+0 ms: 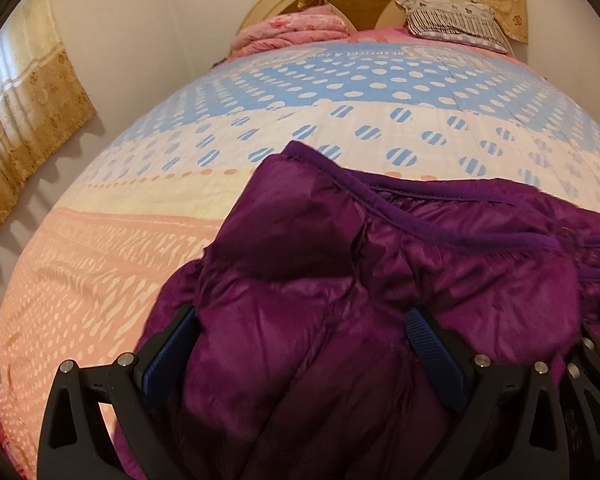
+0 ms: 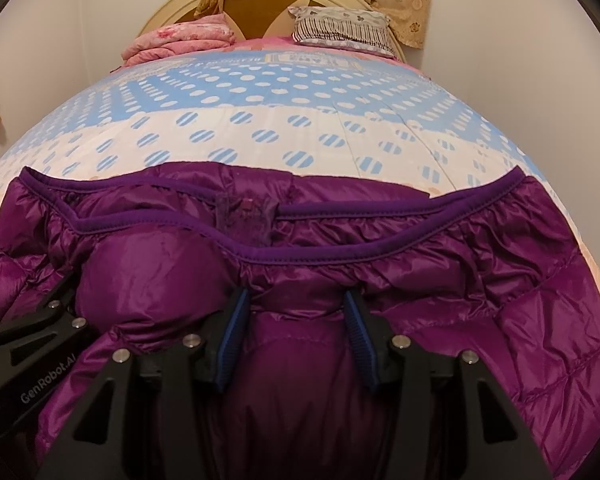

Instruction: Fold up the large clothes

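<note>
Left gripper [image 1: 304, 360] and right gripper [image 2: 294, 336] each clamped a puffy fold of the glossy purple quilted down jacket [image 2: 420, 280], which lay on the dotted pastel cotton bedspread [image 2: 300, 120]; beyond, a striped frilled pillow [image 2: 340, 26]

purple down jacket [image 2: 380, 280] on bed [image 2: 260, 128], right hand-held gripper [image 2: 296, 312] pinching it

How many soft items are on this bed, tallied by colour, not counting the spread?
Purple: 1, the puffer jacket
Pink: 1, the folded quilt
Grey patterned: 1, the pillow
Total: 3
</note>
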`<state>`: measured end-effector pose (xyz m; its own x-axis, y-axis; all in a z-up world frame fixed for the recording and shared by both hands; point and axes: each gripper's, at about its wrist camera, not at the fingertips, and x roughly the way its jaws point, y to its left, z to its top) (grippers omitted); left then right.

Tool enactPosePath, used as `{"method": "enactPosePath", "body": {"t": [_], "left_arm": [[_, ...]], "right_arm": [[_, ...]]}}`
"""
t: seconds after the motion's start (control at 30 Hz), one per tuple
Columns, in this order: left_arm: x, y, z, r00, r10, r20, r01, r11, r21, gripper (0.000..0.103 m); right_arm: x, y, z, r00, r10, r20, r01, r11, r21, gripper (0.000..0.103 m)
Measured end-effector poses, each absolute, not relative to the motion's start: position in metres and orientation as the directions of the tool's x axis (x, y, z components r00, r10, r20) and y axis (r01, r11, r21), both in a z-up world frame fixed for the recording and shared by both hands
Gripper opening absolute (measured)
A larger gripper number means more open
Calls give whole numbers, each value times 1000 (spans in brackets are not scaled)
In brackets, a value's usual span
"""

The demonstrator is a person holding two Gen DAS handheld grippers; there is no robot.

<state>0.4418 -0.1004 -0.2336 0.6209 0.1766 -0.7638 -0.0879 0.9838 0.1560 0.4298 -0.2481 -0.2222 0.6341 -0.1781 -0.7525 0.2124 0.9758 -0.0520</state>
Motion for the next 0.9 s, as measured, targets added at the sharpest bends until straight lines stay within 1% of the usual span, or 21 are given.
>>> {"method": "enactPosePath", "body": {"t": [0.07,0.1,0.13,0.2,0.27,0.33,0.4,0.47,0.6,0.67,0.77,0.83,0.87,0.9], "left_arm": [[418,-91,-213,670,134,-730,-71,991,117,102],[399,-88,-201,705,120,-699,-52,992,118,102],[388,-86,-198,718,109,-688,-38,992,117,102],[370,-81,-200,725,83,-684,-20,995,100,102],[367,-81,-221,705,122,-698,-44,991,129,102],[369,-82,-239,687,144,-713,-57,988,145,102],[366,-82,-241,706,149,-692,-68,987,143,102],[367,-83,-242,702,155,-695,-69,986,150,102],[368,-77,-241,698,138,-703,-64,989,131,102],[357,-67,-236,699,140,-701,-70,989,128,102],[323,-41,-216,734,220,-642,-142,975,173,102],[305,-15,-211,736,232,-636,-192,972,132,102],[300,-4,-212,730,232,-643,-212,971,110,102],[295,9,-217,715,229,-661,-230,969,87,102]], "right_arm": [[417,-254,-212,628,-143,-765,206,979,-14,55],[407,-254,-205,639,-128,-759,211,977,12,59],[394,-253,-199,656,-113,-746,207,978,34,70],[361,-246,-190,697,-140,-703,217,976,21,81],[348,-239,-196,703,-160,-693,220,976,-3,82],[346,-229,-210,688,-191,-700,200,977,-70,82],[345,-225,-220,691,-218,-689,197,974,-110,82],[347,-225,-223,680,-230,-696,196,972,-130,83],[350,-229,-226,668,-224,-710,196,973,-123,86],[348,-232,-222,668,-207,-715,188,976,-107,86],[325,-230,-207,678,-202,-707,191,977,-95,86],[298,-228,-195,707,-177,-685,200,979,-47,87],[284,-226,-193,720,-171,-673,196,980,-39,89],[269,-222,-192,733,-179,-657,196,979,-48,92]]}}
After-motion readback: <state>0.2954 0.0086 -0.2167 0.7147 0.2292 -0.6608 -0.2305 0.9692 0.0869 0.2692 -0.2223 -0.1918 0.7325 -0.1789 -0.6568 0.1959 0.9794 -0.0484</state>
